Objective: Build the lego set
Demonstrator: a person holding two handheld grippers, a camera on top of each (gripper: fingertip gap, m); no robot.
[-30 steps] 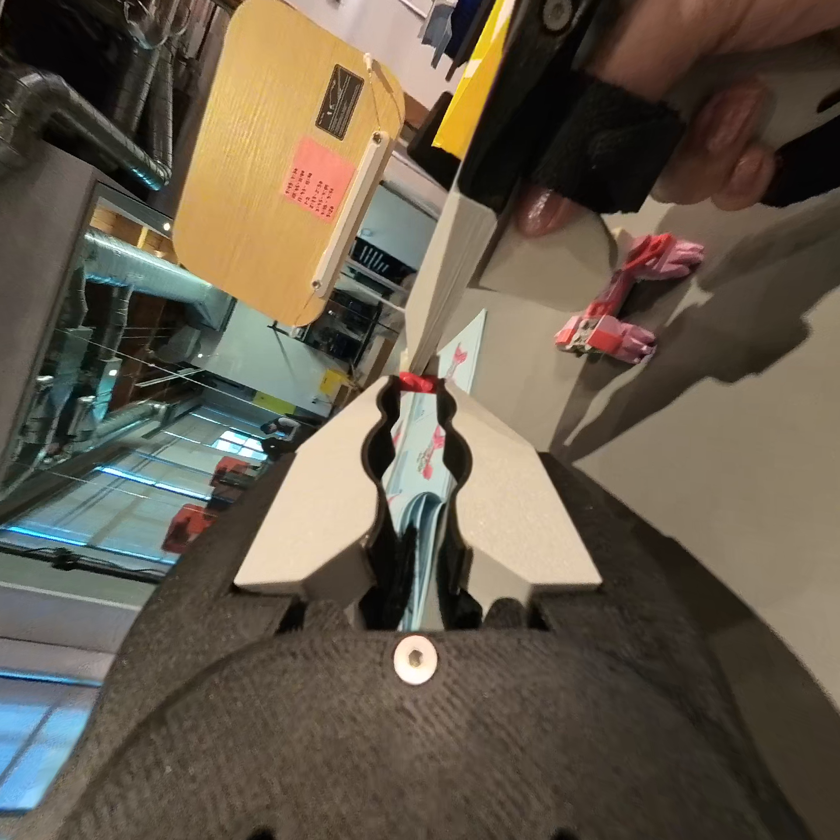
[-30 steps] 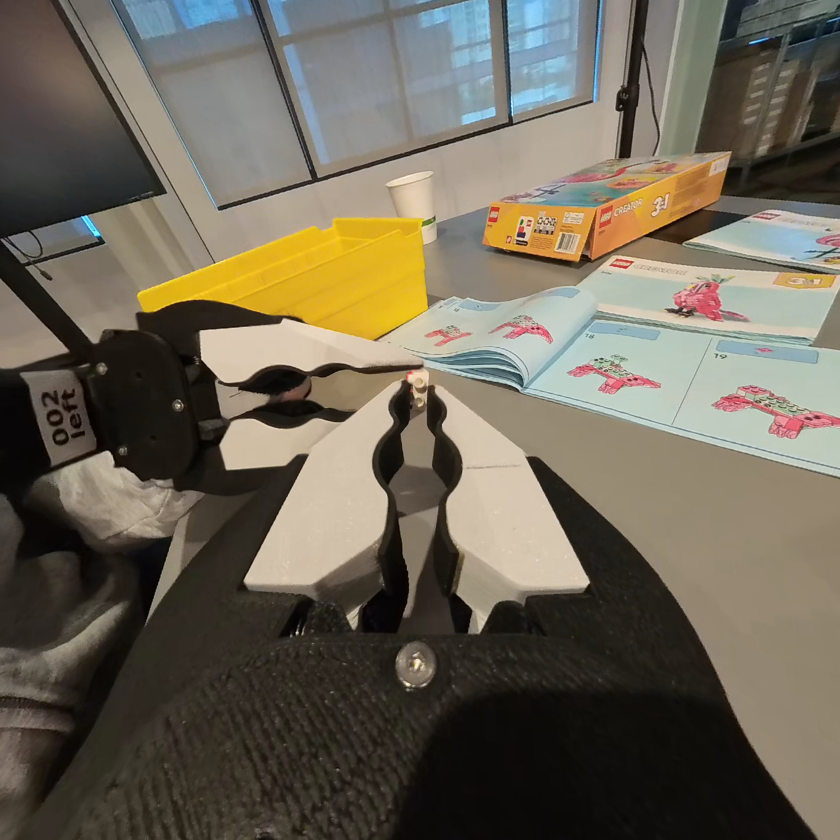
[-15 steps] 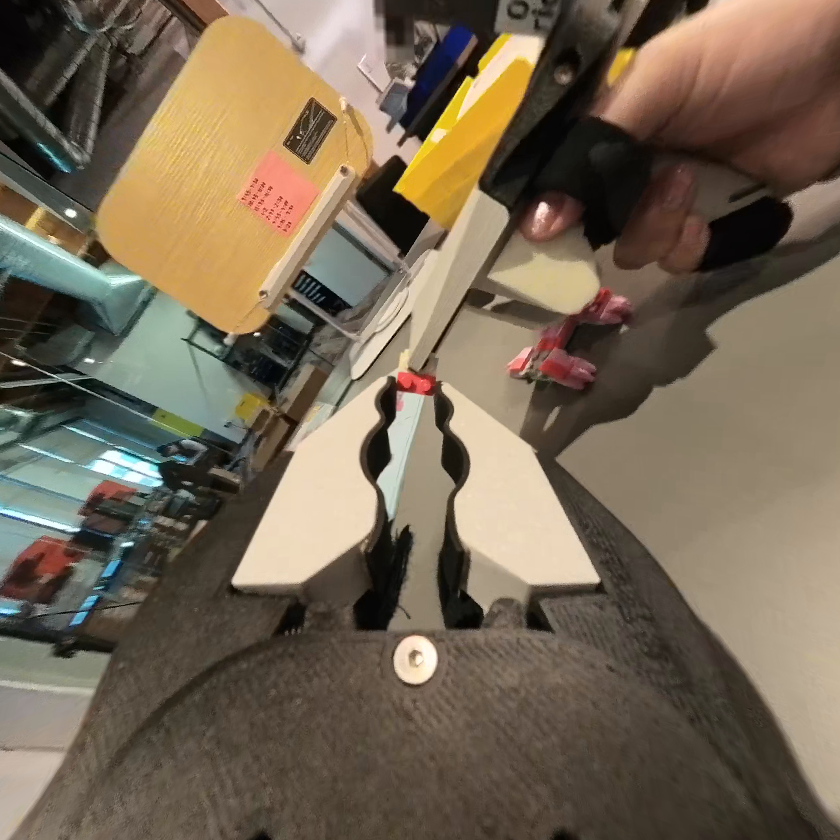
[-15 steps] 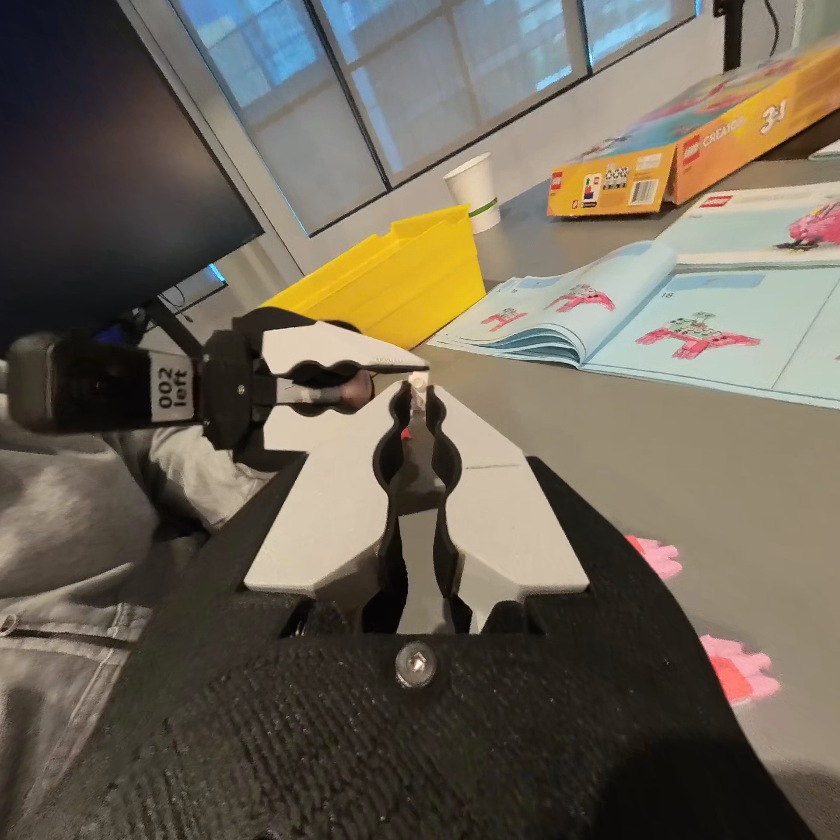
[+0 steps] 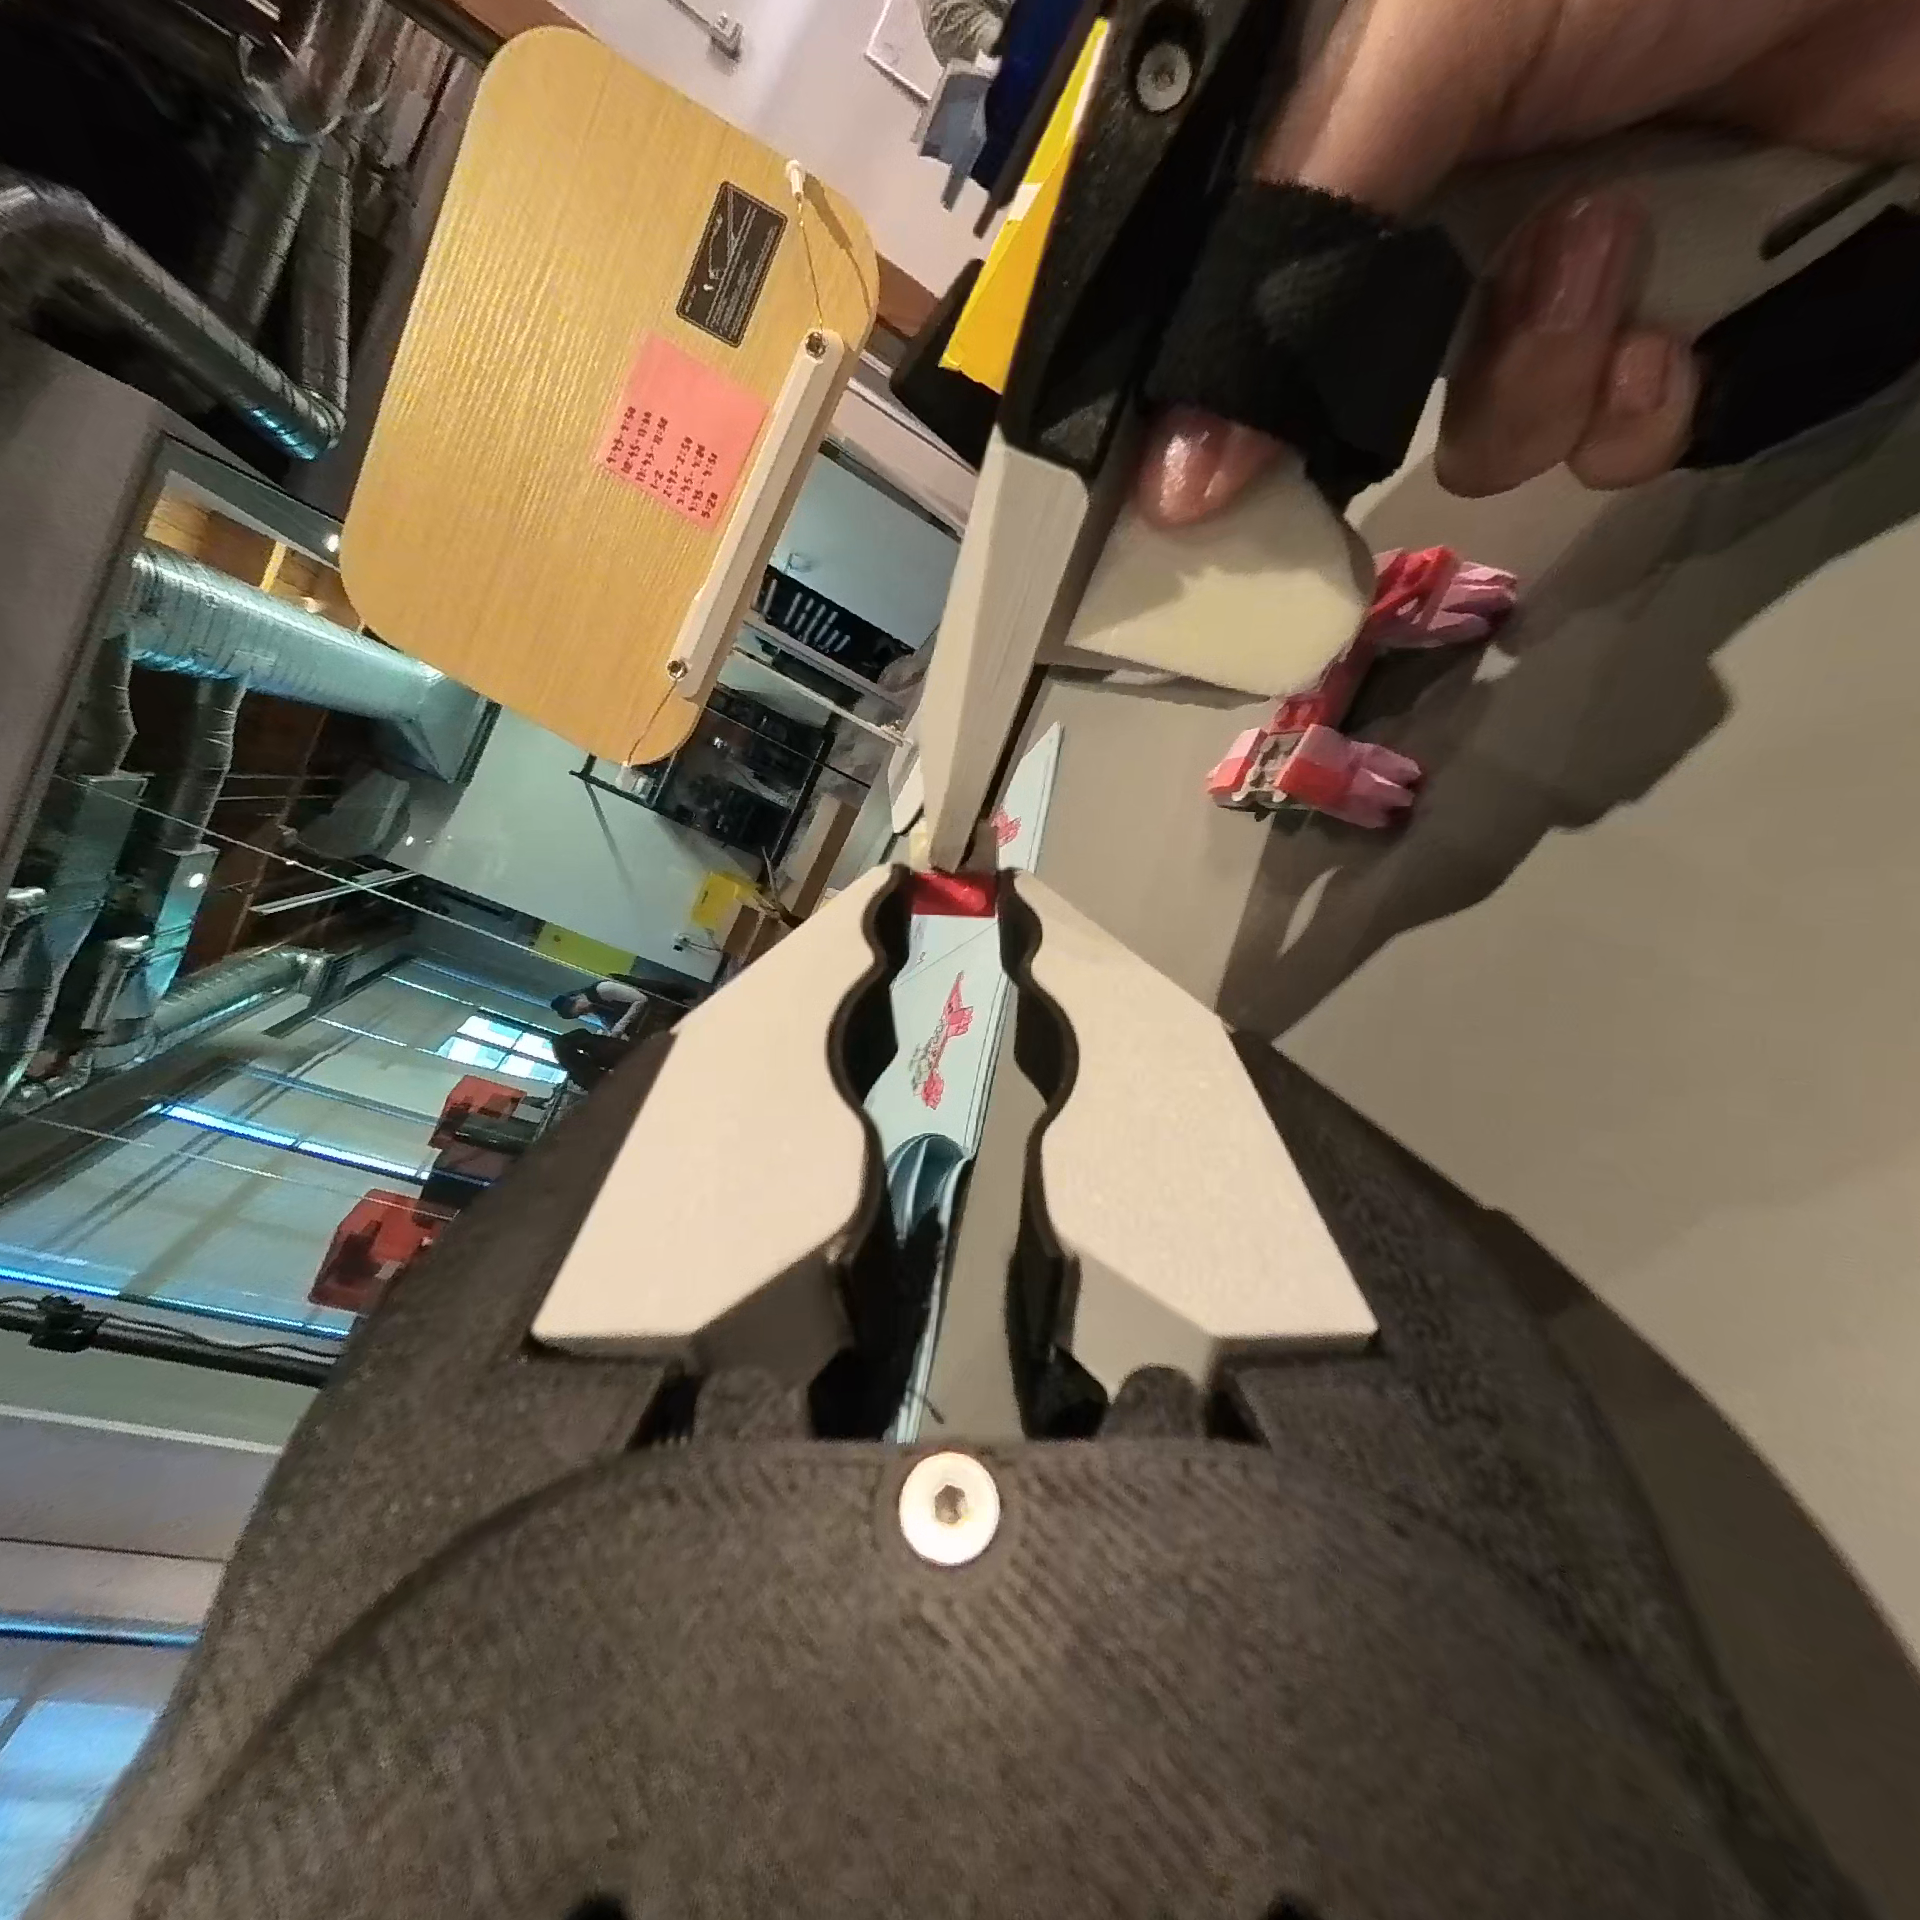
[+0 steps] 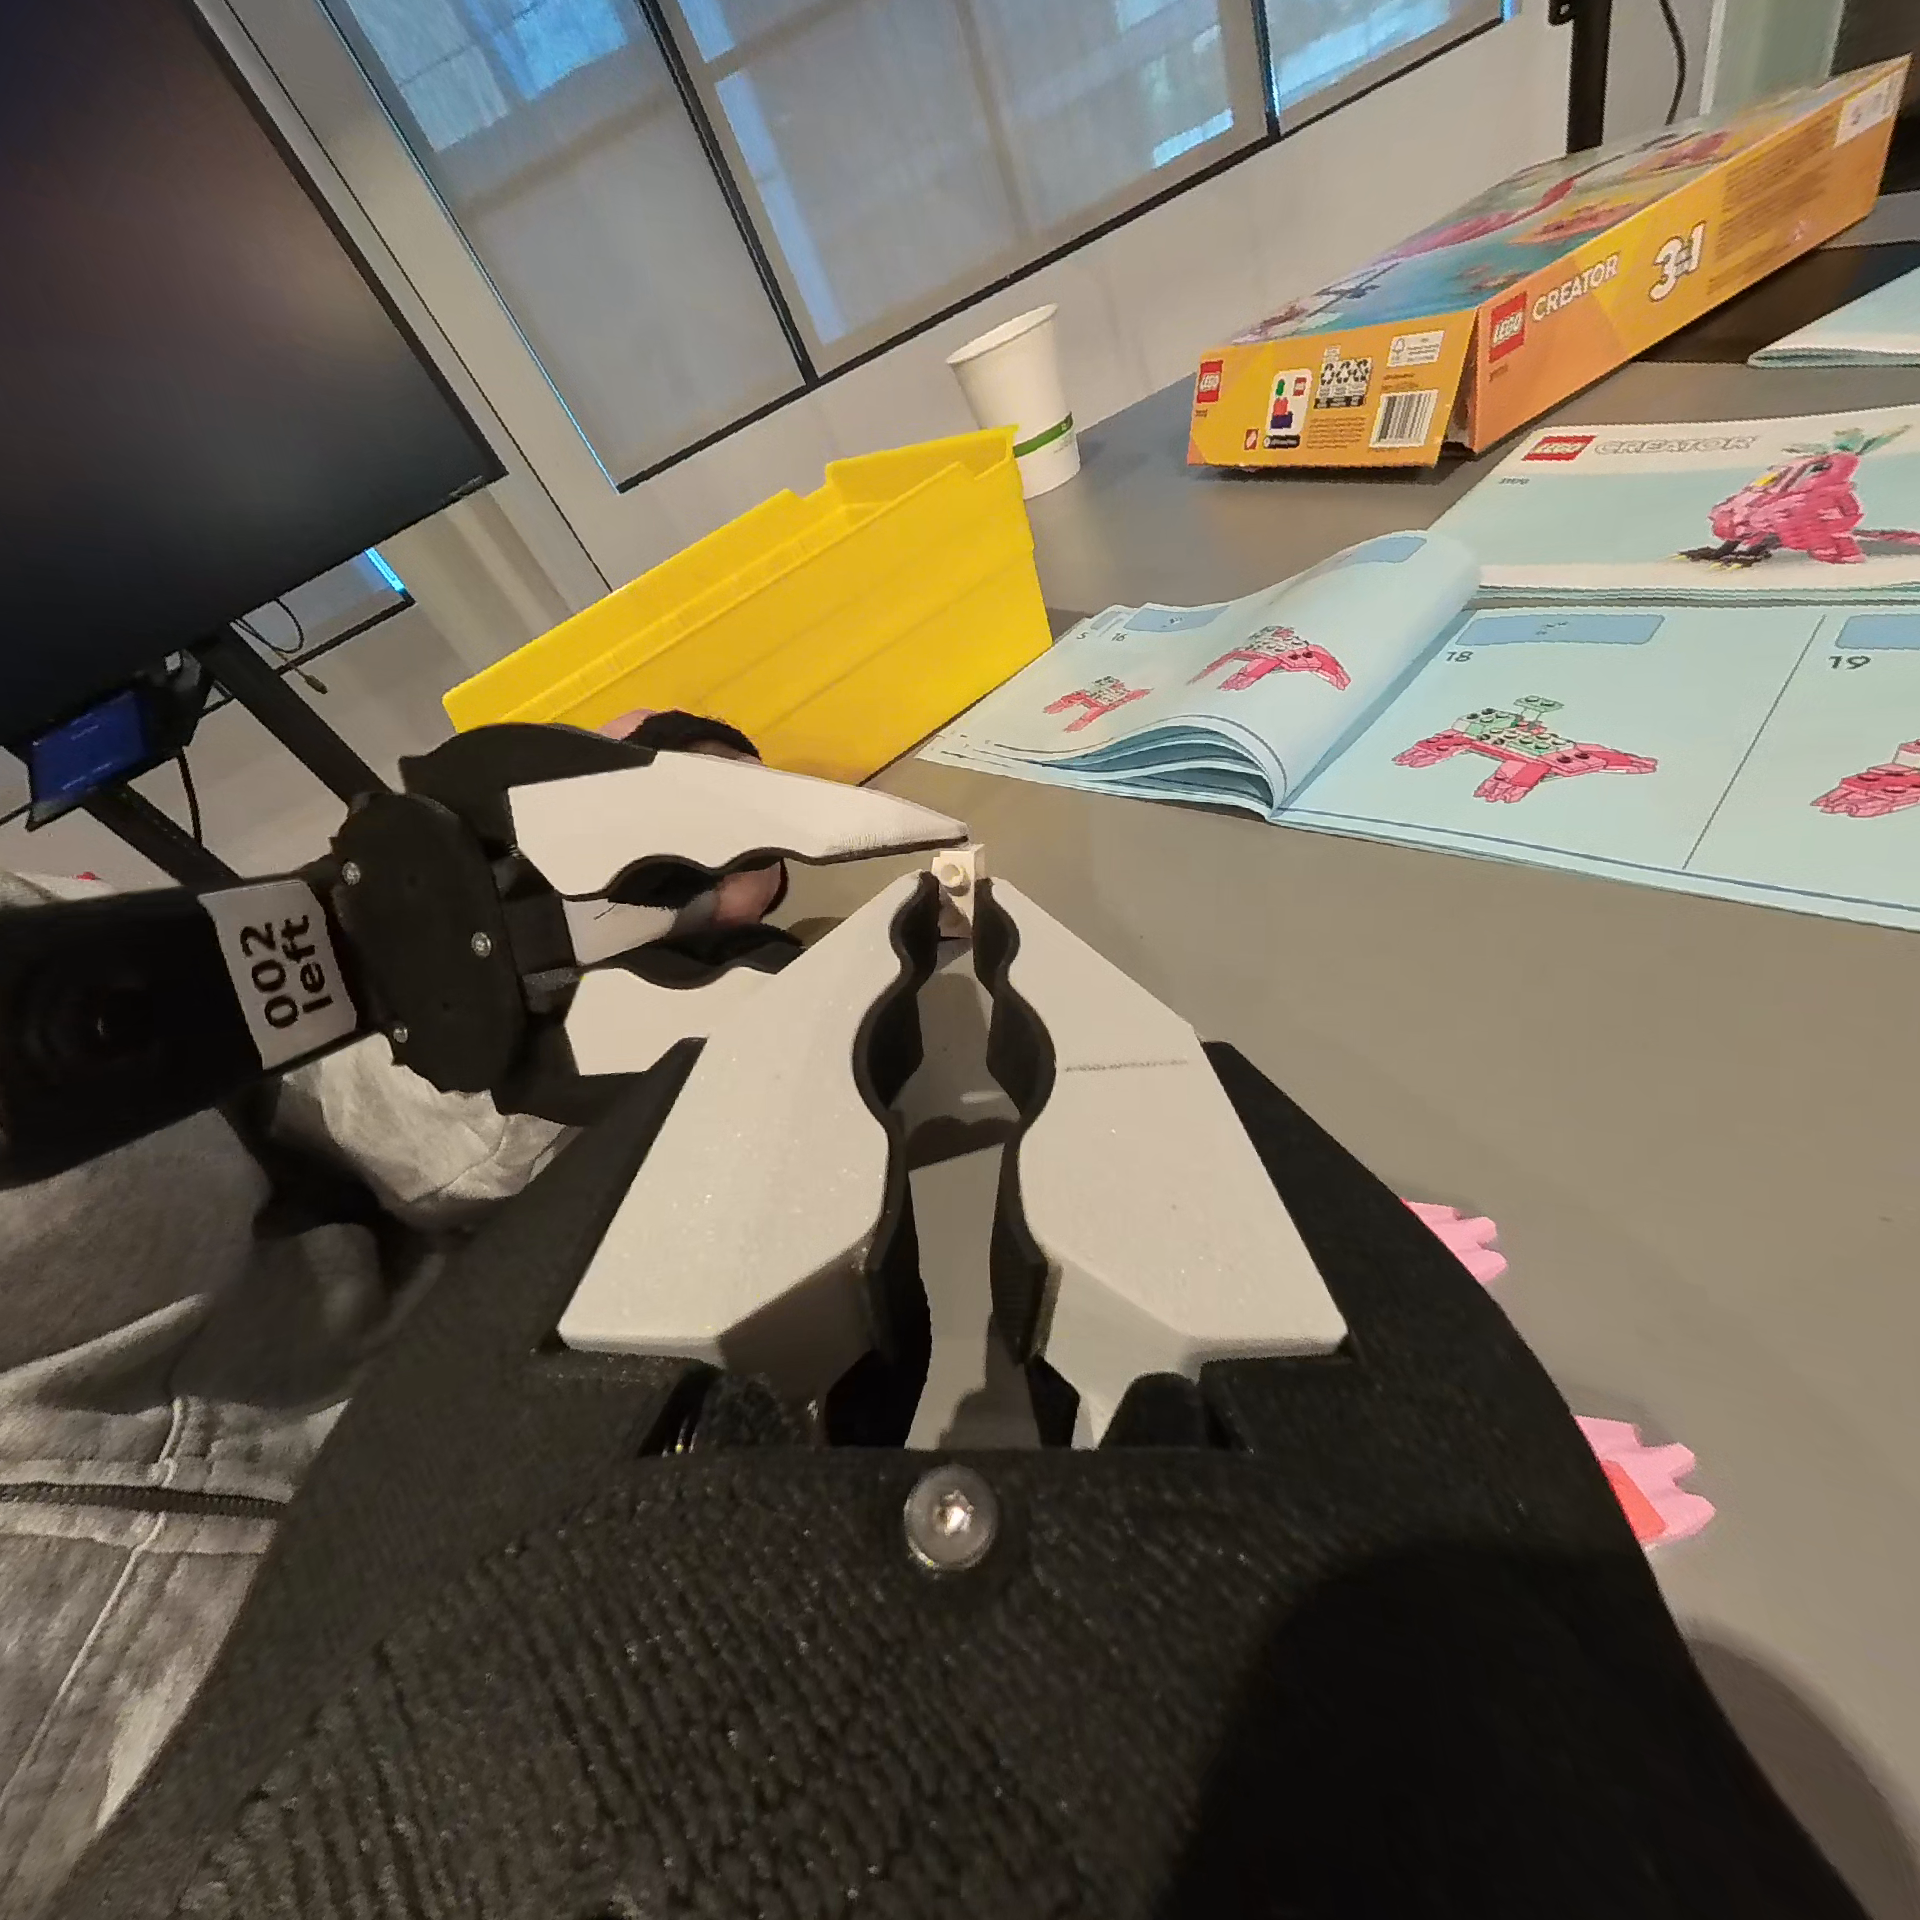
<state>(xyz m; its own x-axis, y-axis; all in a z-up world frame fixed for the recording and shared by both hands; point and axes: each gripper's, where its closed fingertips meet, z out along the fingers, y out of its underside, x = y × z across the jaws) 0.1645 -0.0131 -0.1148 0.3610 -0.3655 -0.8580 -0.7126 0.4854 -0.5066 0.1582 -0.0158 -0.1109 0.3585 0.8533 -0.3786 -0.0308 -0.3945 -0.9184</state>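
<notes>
My left gripper (image 5: pixel 954 896) is shut on a small red brick (image 5: pixel 952 896) at its tips, held sideways above the grey table. My right gripper (image 6: pixel 958 896) is shut on a small white brick (image 6: pixel 958 891). The two grippers meet tip to tip: the right gripper (image 5: pixel 961 821) comes down onto the red brick in the left wrist view, and the left gripper (image 6: pixel 935 836) reaches in from the left in the right wrist view. A pink and red partial build (image 5: pixel 1320 764) lies on the table beyond; it also shows in the right wrist view (image 6: pixel 1642 1475) at the right edge.
An open instruction booklet (image 6: pixel 1455 707) lies on the grey table (image 6: pixel 1455 1039). A yellow bin (image 6: pixel 790 623), a paper cup (image 6: pixel 1023 395) and the set's box (image 6: pixel 1538 312) stand farther back. A dark monitor (image 6: pixel 156 364) is at the left. A person's hand (image 5: pixel 1558 260) holds the right gripper. Left and right tips are no more than a few centimetres apart.
Both grippers have tilted and shifted while staying tip to tip. The right gripper's tips have come closer onto the red brick. Both stay shut on their bricks.
</notes>
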